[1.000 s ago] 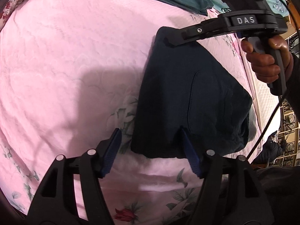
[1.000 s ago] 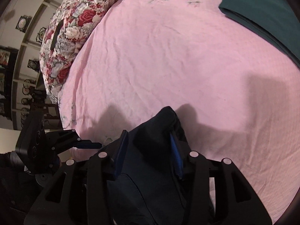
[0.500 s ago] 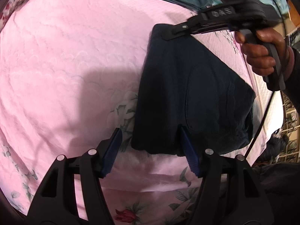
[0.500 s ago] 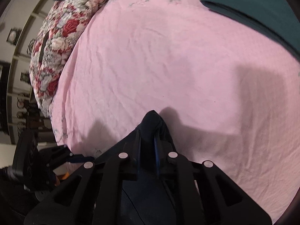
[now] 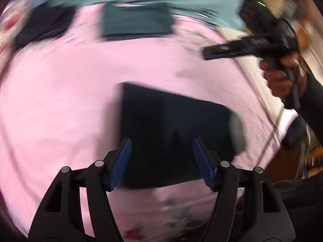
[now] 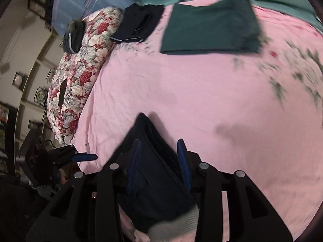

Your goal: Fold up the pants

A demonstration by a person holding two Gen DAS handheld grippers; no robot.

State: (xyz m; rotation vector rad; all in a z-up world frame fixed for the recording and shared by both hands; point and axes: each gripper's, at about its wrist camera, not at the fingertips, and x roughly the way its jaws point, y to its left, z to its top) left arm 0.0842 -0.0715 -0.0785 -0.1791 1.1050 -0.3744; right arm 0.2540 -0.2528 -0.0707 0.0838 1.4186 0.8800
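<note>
Left gripper [image 5: 161, 161] above folded pants [image 5: 171, 127], jaws apart, clear

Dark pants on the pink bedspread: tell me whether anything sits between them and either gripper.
Nothing visible does. The folded dark pants lie alone on bare pink bedspread, directly below the open left gripper. The right gripper is lifted clear. The green garment lies apart, farther away.

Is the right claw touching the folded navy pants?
Apart. The left wrist view shows the right claw up in the air over bare pink sheet, clear of the navy pants; its jaws have just been opening.
</note>
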